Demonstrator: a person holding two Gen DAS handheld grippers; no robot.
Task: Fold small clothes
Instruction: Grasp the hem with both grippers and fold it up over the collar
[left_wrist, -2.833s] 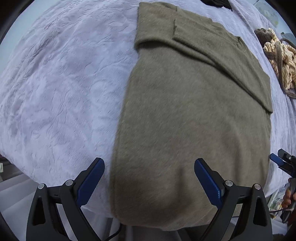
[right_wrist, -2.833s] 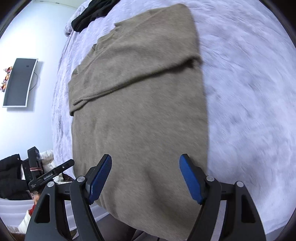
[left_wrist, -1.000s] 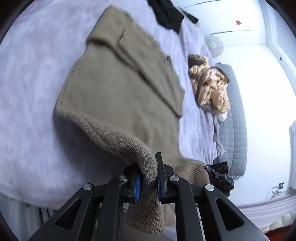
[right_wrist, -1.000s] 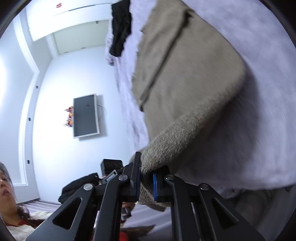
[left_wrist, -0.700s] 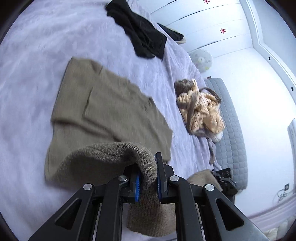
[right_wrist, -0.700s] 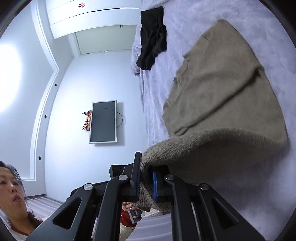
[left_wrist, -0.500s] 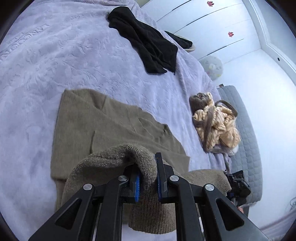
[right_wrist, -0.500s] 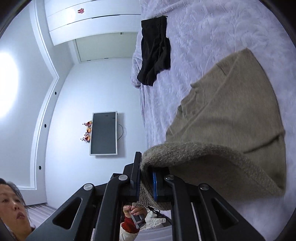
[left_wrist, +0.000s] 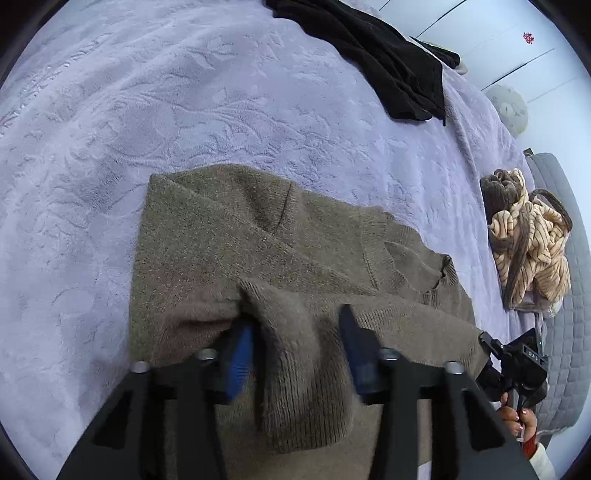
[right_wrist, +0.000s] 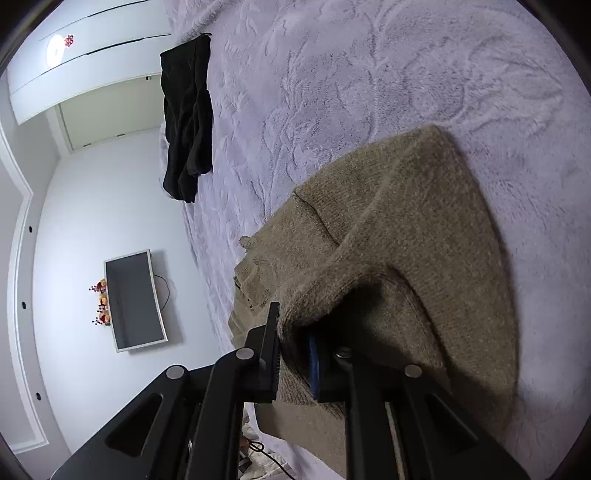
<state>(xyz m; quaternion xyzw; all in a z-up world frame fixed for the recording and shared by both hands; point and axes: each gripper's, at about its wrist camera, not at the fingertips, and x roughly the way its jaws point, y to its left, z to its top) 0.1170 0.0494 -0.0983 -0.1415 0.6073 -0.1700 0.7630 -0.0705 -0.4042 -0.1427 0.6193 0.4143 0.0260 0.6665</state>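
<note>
An olive knit sweater (left_wrist: 258, 236) lies on the lavender bedspread (left_wrist: 147, 92), its lower half folded up over the top half. In the left wrist view my left gripper (left_wrist: 295, 321) stands over the folded-up hem; its jaws are opening and stand wide, the hem loose between them without touching the blue pads (left_wrist: 238, 354). In the right wrist view my right gripper (right_wrist: 293, 328) has the hem's other corner of the sweater (right_wrist: 424, 221) between its jaws, which are starting to open; the knit still fills the narrow gap.
A black garment (left_wrist: 388, 62) lies at the far end of the bed. A striped tan and brown garment (left_wrist: 528, 240) sits at the right edge beside a grey quilted cushion (left_wrist: 569, 314). A wall screen (right_wrist: 135, 299) hangs beyond the bed's left side.
Both grippers carried the hem up over the sweater toward its collar and lowered it. The left jaws have since spread wide off the knit; the right jaws have parted slightly.
</note>
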